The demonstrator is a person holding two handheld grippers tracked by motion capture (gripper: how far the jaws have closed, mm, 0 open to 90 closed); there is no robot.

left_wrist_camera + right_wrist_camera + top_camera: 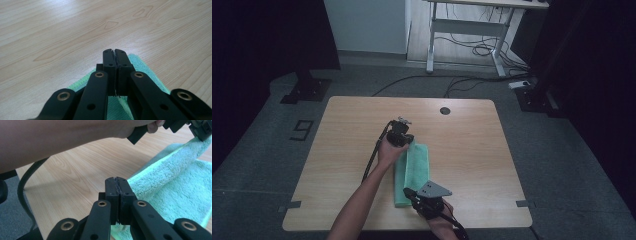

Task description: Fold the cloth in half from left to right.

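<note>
A folded green towel (411, 172) lies on the wooden table (472, 145), toward the near edge. The left gripper (115, 53) and right gripper (118, 182) are clamped on its far and near corners. Soft, light, floppy terry, it probably handles best when pinched at corners.

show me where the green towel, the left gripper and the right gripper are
green towel (416, 165), high view, on its flat middle
left gripper (115, 52), left gripper view, at its closed jaw tips
right gripper (116, 179), right gripper view, at its closed jaw tips
</note>
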